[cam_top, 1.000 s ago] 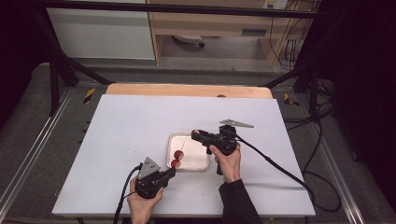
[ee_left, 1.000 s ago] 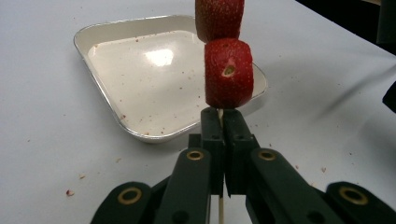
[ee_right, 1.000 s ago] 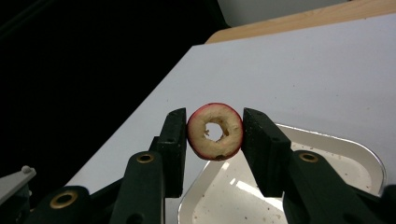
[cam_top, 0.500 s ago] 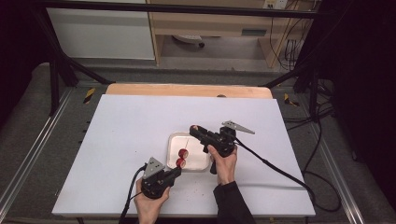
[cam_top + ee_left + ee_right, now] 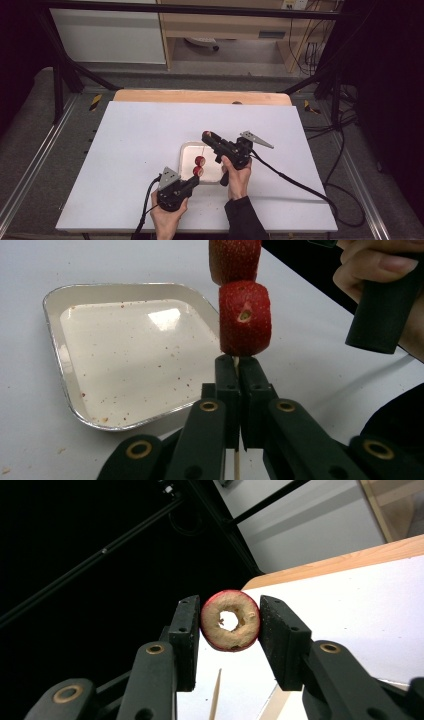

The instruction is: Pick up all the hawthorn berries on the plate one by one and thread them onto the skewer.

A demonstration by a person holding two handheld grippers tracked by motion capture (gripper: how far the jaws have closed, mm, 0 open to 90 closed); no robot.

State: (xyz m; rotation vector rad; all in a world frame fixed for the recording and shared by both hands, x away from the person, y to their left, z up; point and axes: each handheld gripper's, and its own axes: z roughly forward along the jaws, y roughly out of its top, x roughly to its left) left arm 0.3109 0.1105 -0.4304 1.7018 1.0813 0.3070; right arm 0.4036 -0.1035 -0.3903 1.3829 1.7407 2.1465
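The thin wooden skewer (image 5: pixel 236 362), carrying two red strawberry pieces (image 5: pixel 244 317), is clamped upright by the left tongs (image 5: pixel 239 371) at the foil tray's (image 5: pixel 186 150) six o'clock edge on the white desk (image 5: pixel 130 140). The cored red fruit ring (image 5: pixel 230 620), gripped by the right tongs (image 5: pixel 230 630), should be centred over the tip before being pressed down.

White table (image 5: pixel 125 150) (wooden board (image 5: pixel 200 96) behind).

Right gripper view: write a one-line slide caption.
Right gripper clamps a cored red fruit slice above the white table.
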